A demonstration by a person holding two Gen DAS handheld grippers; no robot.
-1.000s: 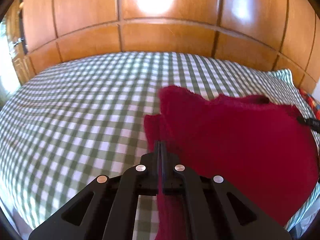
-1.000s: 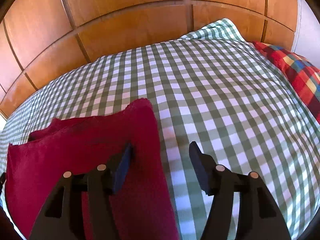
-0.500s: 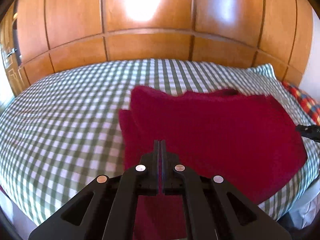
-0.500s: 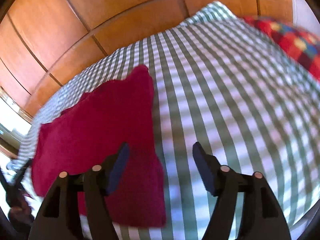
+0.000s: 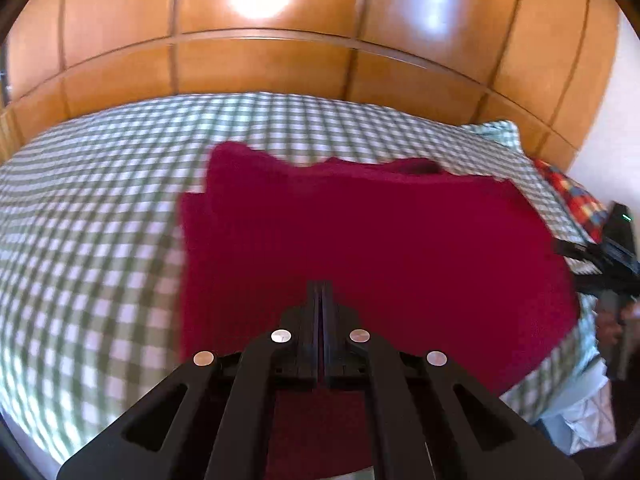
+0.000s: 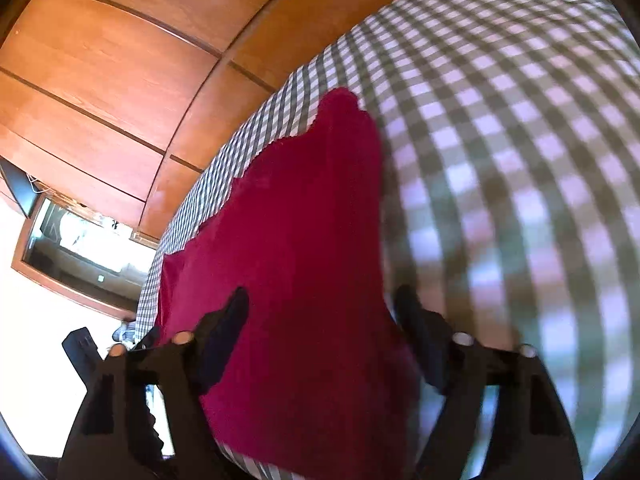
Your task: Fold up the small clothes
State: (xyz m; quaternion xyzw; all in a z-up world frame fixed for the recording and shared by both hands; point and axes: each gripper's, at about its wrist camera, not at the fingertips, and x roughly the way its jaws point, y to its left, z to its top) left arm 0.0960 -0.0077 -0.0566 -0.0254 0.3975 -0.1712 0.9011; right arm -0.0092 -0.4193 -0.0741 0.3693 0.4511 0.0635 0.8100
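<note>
A dark red garment lies spread on the green-and-white checked bed cover. My left gripper is over its near edge with the jaws shut, and red cloth runs under and between the fingers. In the right wrist view the same garment stretches away along the bed cover. My right gripper is tilted and open, its fingers straddling the garment's near right part without pressing on it. That gripper also shows as a black shape at the right edge of the left wrist view.
Wooden wall panels rise behind the bed. A red, blue and yellow checked pillow lies at the bed's far right. The bed's near edge drops off by crumpled white fabric. A window is at the left.
The garment, earlier lifted and hanging from my left gripper, now lies flatter on the bed. My right gripper opened wider, rolled and swung left, so its fingers now straddle the garment.
</note>
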